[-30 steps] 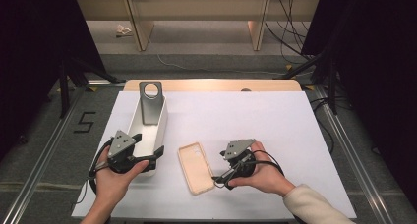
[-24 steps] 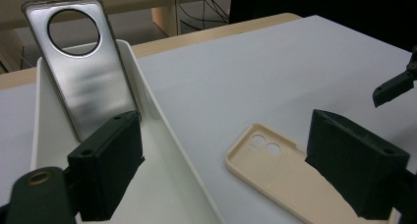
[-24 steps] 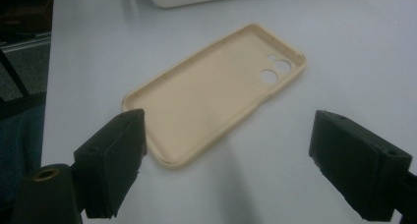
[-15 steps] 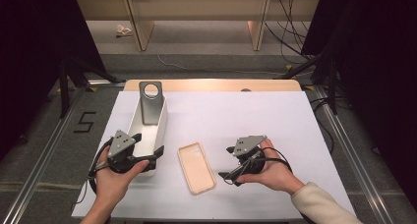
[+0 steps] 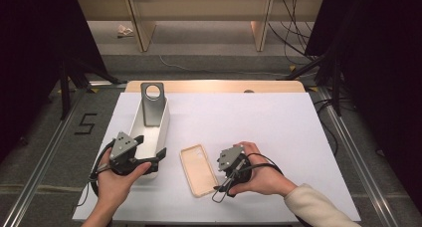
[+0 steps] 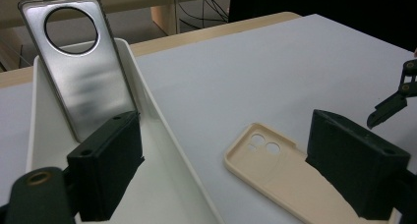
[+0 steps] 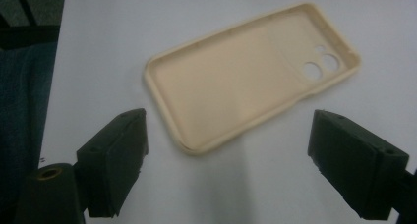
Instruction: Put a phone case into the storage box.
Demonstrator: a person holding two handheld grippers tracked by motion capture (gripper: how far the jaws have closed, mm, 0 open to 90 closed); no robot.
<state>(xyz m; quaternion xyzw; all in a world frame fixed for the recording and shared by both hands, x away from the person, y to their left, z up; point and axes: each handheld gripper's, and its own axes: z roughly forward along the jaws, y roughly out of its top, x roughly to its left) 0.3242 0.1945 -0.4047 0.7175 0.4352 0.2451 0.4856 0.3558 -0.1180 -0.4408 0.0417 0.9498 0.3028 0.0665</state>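
A beige phone case (image 5: 198, 170) (image 6: 275, 170) (image 7: 251, 71) lies hollow side up on the white table cover, its camera holes at the far end. A silver phone back with a round hole (image 5: 153, 103) (image 6: 81, 71) leans upright at the far end of a long white tray (image 5: 160, 130) (image 6: 162, 126). My left gripper (image 5: 158, 160) (image 6: 228, 135) is open and straddles the tray's right wall at its near end, without pressing on it. My right gripper (image 5: 223, 187) (image 7: 236, 130) is open just right of the case, its jaws wide above the case's near end. Its jaw tip (image 6: 391, 106) shows in the left gripper view.
The white cover (image 5: 259, 127) spreads over a wooden table whose back edge (image 5: 214, 86) shows. Black stands and cables (image 5: 318, 62) flank the table. A "5" (image 5: 85, 123) is marked on the floor at the left. Wooden shelving (image 5: 199, 18) stands behind.
The right gripper drew away to the right from the beige case, then came back toward it, turning its jaws more toward the near edge. The left gripper and the case stayed put.
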